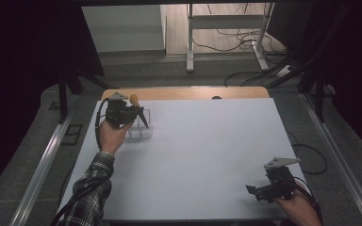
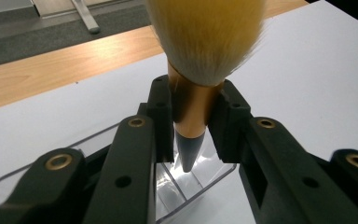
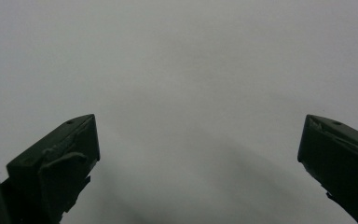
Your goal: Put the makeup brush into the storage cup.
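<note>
Left gripper (image 1: 139,114) at the far left of the white table (image 1: 207,155), above a clear plastic box (image 1: 140,132). Its jaws are clamped on a brush (image 2: 193,100), pressing the copper collar from both sides. In the left gripper view the yellow bristles point up and away, and the grey pointed handle end hangs down just over the open box; whether it touches the box, cannot tell. The box sits on the table close to the wooden far edge (image 1: 188,92).

Right gripper (image 1: 254,192) at the near right corner, low over bare table. Jaws spread wide apart, nothing between them.
</note>
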Motion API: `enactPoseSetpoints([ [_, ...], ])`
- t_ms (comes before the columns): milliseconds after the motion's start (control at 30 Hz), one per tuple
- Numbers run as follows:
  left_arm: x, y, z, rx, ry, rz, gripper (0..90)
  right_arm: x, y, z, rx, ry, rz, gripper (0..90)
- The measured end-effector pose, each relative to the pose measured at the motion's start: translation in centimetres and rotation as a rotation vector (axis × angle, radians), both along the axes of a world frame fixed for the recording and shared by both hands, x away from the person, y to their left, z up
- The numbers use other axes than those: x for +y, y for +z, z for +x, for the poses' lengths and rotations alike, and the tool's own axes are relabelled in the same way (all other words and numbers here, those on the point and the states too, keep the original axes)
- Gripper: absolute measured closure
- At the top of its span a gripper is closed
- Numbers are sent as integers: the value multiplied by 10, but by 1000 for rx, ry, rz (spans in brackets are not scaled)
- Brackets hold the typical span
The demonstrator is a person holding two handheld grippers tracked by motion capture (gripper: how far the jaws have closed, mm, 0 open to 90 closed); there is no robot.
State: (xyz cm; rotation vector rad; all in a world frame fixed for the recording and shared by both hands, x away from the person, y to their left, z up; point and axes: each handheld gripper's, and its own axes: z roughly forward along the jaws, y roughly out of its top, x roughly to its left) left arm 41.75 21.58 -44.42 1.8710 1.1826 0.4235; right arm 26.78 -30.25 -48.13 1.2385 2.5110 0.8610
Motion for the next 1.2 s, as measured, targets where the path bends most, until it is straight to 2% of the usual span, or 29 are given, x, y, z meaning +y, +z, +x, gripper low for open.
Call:
enactPoseSetpoints([
  [567,-6,-15,0,25,-15,13,719,1,-1,0,5,7,-8,0],
  [767,-7,-13,-1,4,-25,30,705,1,-1,0,6,8,-9,0],
  [867,-7,-8,0,-3,-30,33,475,1,-1,0,5,9,-10,0],
  [967,-6,-4,1,-4,-41,38,327,1,-1,0,5,9,-11,0],
  [1067,-3,-2,2,6,-23,42,193,1,-1,0,3,13,-13,0],
  [1200,1,-1,3,22,-14,32,95,1,-1,0,4,13,-14,0],
])
